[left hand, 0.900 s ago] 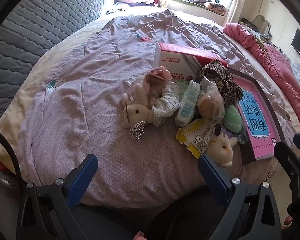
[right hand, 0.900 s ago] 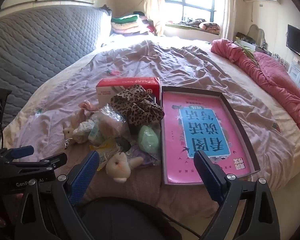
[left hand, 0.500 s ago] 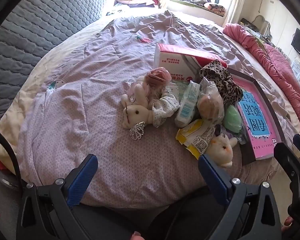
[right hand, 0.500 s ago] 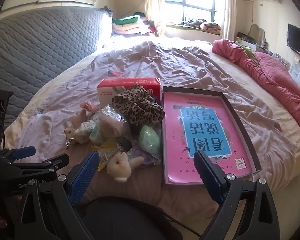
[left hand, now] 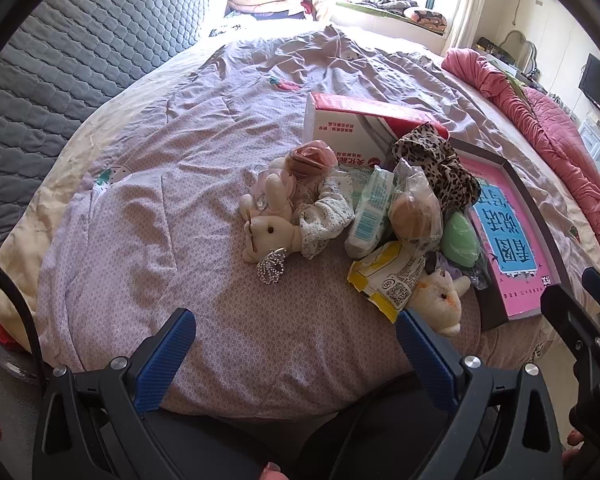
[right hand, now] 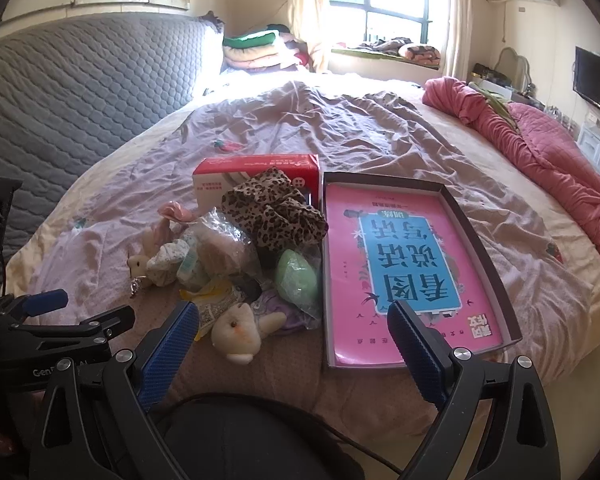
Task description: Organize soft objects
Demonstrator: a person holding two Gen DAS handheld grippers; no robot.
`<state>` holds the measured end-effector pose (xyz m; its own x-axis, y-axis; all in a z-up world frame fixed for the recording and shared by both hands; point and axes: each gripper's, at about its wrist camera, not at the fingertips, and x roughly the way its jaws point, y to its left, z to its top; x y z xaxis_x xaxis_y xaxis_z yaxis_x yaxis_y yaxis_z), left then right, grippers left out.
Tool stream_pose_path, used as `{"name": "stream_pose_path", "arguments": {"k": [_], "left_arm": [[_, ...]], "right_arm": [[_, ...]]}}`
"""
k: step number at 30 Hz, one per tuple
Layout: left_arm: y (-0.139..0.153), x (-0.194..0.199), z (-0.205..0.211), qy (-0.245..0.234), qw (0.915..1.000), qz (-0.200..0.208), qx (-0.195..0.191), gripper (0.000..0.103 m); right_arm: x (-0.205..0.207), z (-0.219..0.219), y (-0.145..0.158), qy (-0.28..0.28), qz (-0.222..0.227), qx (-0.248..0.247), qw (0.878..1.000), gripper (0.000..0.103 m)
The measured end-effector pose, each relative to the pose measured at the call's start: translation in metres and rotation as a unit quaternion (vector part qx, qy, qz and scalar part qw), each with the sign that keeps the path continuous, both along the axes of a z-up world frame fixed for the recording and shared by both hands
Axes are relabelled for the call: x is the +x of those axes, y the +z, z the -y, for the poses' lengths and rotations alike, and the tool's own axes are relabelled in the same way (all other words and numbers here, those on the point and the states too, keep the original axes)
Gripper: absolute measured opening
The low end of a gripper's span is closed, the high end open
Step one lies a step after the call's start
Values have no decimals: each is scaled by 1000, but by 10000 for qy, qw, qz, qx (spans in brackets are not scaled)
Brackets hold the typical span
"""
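Both claws (left hand: pixel 296 350) (right hand: pixel 294 338) wide apart above bed's soft-toy pile (left hand: pixel 380 220)

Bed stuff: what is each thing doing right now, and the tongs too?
Left tongs: open, empty.
Right tongs: open, empty.
Shallow box: open, pink book lying inside.
Red and white carton: lying behind the pile.
Leopard cloth: crumpled on top.
White bunny: lying nearest, untouched.
Green pouch: beside the box.

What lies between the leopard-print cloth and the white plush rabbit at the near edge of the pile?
In the right wrist view, a green soft pouch lies between the leopard-print cloth and the white plush rabbit, with crumpled wrappers beside it.
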<state>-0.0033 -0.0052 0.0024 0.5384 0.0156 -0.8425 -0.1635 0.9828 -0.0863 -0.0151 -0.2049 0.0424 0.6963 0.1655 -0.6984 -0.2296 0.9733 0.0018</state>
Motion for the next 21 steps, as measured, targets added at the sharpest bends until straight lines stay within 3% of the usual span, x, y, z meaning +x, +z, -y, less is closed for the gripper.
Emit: {"name": "stream_pose_path", "arguments": {"k": [21], "left_arm": [[3, -3, 5, -51, 10000, 26, 30, 101]], "right_arm": [[2, 4, -2, -86, -7, -18, 10000, 95]]}}
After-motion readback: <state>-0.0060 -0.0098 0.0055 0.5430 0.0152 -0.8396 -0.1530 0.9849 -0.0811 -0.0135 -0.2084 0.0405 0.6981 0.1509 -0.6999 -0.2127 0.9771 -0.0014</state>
